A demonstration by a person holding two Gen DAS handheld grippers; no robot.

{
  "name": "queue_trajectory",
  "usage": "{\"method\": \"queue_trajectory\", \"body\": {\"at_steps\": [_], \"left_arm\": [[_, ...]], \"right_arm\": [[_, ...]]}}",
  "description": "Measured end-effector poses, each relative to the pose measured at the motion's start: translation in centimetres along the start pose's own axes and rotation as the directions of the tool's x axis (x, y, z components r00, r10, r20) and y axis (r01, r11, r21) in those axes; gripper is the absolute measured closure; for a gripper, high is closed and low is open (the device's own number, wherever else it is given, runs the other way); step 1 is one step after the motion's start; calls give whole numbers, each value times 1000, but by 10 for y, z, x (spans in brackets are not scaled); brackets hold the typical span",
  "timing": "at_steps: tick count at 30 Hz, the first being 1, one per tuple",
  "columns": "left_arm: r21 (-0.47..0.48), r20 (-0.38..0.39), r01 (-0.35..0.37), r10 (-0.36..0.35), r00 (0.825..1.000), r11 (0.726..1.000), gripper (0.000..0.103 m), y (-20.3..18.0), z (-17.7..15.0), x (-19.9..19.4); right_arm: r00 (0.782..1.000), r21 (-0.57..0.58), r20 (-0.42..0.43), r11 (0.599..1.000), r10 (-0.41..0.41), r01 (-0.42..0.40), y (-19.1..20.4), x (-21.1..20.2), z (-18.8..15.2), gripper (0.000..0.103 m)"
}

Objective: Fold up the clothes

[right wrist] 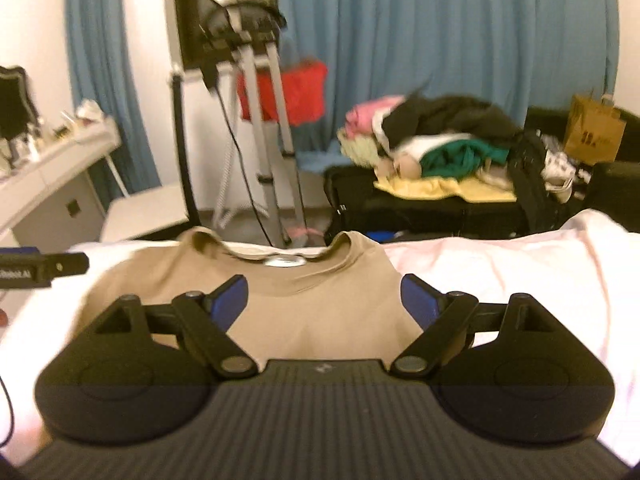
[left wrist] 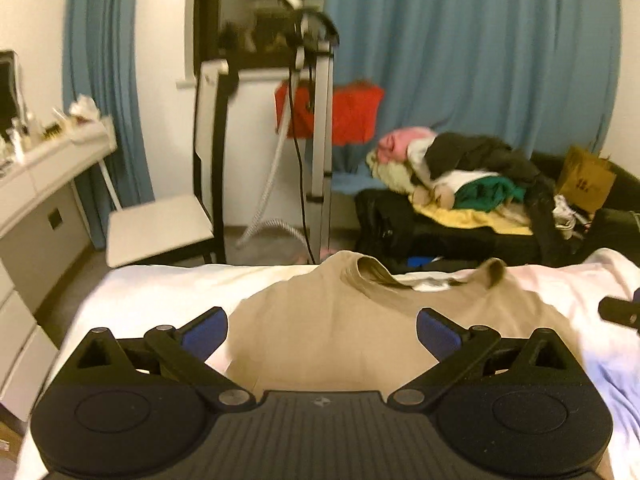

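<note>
A tan T-shirt (left wrist: pixel 340 320) lies spread on the white bed sheet (left wrist: pixel 160 292), its collar toward the far edge with a white label showing inside. My left gripper (left wrist: pixel 322 332) hovers open over the shirt's body, blue pads wide apart and nothing between them. In the right wrist view the same shirt (right wrist: pixel 320 316) lies ahead with its neck opening (right wrist: pixel 284 262) just beyond the fingers. My right gripper (right wrist: pixel 324 300) is open above the shirt's chest. The tip of the left gripper shows at the left edge (right wrist: pixel 40 268), and the tip of the right gripper at the right edge (left wrist: pixel 620 310).
Beyond the bed's far edge is a black couch (left wrist: pixel 460 232) heaped with mixed clothes (left wrist: pixel 460 168) and a brown paper bag (left wrist: pixel 586 180). A garment steamer stand (left wrist: pixel 316 120), a white chair (left wrist: pixel 160 228) and a white desk (left wrist: pixel 48 168) stand at the left. Blue curtains hang behind.
</note>
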State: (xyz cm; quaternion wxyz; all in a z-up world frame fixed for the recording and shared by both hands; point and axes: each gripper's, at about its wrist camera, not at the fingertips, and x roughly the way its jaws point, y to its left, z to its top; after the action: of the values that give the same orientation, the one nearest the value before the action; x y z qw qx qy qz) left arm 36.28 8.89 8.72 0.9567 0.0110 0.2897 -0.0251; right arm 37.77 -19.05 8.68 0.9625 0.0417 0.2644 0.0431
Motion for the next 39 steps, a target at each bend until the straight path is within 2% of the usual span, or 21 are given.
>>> {"method": "queue_trajectory", "body": {"at_steps": [4, 9, 13, 16, 19, 25, 29, 33, 38, 39], "left_arm": [[-18, 80, 10, -8, 997, 1000, 1, 2, -36, -86], [-10, 125, 5, -4, 992, 1000, 1, 4, -94, -138], [-11, 148, 11, -9, 989, 1000, 1, 7, -140, -172], [-51, 96, 25, -20, 995, 998, 2, 16, -160, -162], [-133, 40, 21, -16, 999, 991, 3, 33, -164, -138], [-270, -2, 14, -16, 1000, 963, 8, 71, -152, -71], [-332, -9, 24, -28, 1000, 943, 12, 91, -133, -14], [-356, -3, -2, 2, 1000, 935, 14, 105, -113, 33], [-290, 6, -20, 22, 1000, 957, 15, 98, -88, 82], [-272, 6, -24, 27, 1000, 962, 18, 95, -84, 90]], "right_arm": [[997, -4, 79, 1000, 14, -13, 11, -80, -21, 18], [986, 9, 155, 998, 60, -63, 21, -159, -61, 18], [976, 40, 209, 996, 69, -79, 25, -192, -99, 18], [973, 88, 222, 993, 60, -81, 22, -196, -123, 18], [976, 126, 209, 989, 56, -84, 17, -191, -138, 18], [973, 120, 229, 991, 34, -63, 14, -166, -150, 18], [979, 146, 204, 988, 19, -50, 5, -138, -156, 18], [985, 174, 173, 984, 7, -37, -3, -107, -160, 18], [990, 216, 140, 975, 13, -43, -11, -70, -162, 18], [991, 221, 133, 974, 14, -44, -12, -64, -162, 18]]}}
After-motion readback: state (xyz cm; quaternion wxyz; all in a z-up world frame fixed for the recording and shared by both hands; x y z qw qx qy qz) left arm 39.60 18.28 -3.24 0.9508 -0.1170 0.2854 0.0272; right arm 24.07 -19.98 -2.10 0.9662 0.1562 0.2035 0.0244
